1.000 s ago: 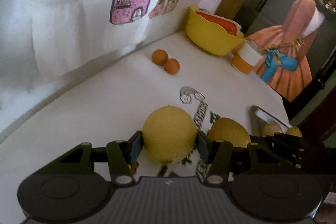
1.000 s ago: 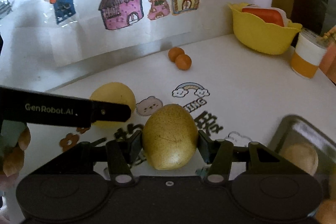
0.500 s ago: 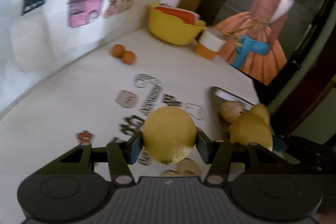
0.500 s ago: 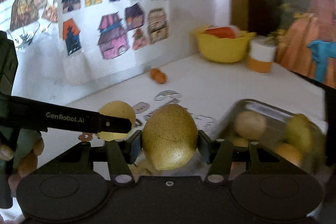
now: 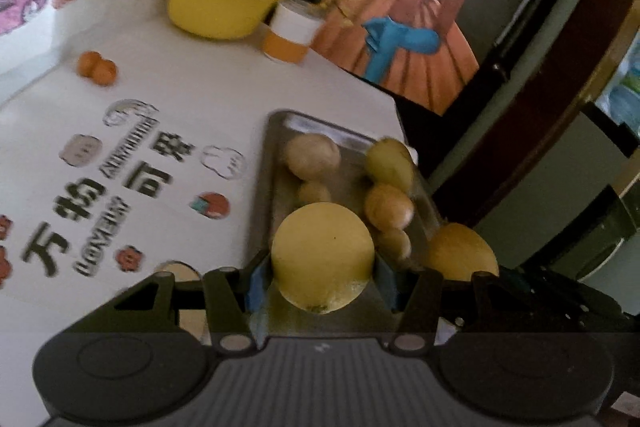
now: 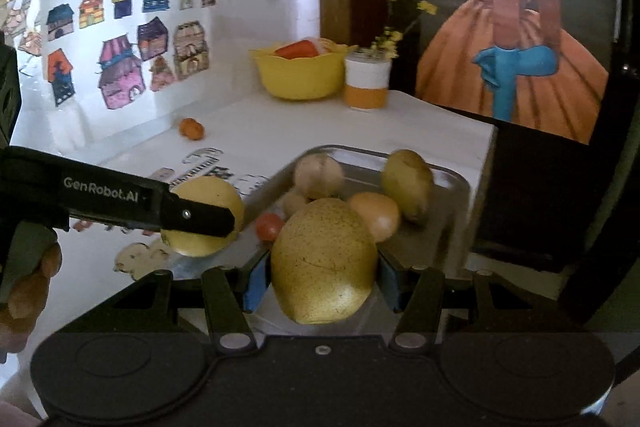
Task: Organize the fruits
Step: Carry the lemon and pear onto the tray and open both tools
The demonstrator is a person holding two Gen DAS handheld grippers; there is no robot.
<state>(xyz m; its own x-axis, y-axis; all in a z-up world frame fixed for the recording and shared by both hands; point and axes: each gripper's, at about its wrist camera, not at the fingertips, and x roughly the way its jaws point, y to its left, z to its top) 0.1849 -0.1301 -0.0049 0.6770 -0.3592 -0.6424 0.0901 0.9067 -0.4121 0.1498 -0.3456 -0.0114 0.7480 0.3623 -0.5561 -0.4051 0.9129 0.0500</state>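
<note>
Left gripper (image 5: 323, 263): jaws closed on a round yellow fruit (image 5: 323, 261), blue pads pressed to both its sides; the fruit is held above the near end of the tray.
Right gripper (image 6: 322, 267): jaws closed on a speckled pear (image 6: 323, 261), pads against its left and right flanks; the pear is held over the near edge of the tray.
Left gripper in the right view: its dark finger (image 6: 196, 217) crosses the round yellow fruit, just left of the pear.
Hand (image 6: 24, 287): visible at the far left edge of the right view, wrapped around the left tool's handle.
Tray (image 6: 452, 183): a metal tray on the right part of the table, close to the table's right edge, directly beyond both held fruits.
Tray contents: a pale round fruit (image 6: 319, 175) at the far left, a yellow-green pear (image 6: 407, 185) at the far right, an orange-toned fruit (image 6: 376, 215) between them and nearer, a small red fruit (image 6: 269, 226) at the near left; a few smaller pieces are too blurred to name.
Table (image 5: 224, 75): white, with cartoon stickers and printed characters left of the tray.
Small oranges (image 5: 97, 67): two, touching, far left on the table near the wall.
Yellow bowl (image 6: 300, 77): at the far edge, holding something red.
Cup (image 6: 367, 81): white and orange, just right of the bowl.
Wall (image 6: 120, 47): covered in drawings of houses.
</note>
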